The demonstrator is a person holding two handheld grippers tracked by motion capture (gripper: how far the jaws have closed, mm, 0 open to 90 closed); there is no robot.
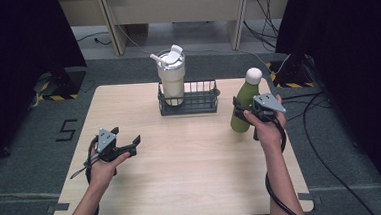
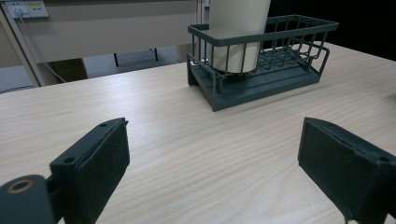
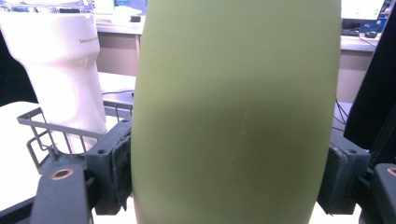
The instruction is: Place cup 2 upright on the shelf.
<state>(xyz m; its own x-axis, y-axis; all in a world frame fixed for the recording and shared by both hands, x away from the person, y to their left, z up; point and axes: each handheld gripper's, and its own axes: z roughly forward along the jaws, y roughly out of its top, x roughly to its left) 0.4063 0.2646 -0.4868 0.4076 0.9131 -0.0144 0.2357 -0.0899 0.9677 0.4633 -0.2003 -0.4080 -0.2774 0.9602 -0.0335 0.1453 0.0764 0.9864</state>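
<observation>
At the right edge of the table (image 1: 183, 178), the right tongs (image 1: 242, 115) pinch the green bottle (image 1: 244, 106), upright just beside the wire basket (image 1: 191, 106) holding a cream tumbler (image 1: 171, 73). The left tongs (image 1: 130, 145) hover spread over bare wood, well apart.

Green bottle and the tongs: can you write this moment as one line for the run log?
right tongs: shut on green bottle | left tongs: open, holding nothing | white tumbler: upright in wire basket
</observation>
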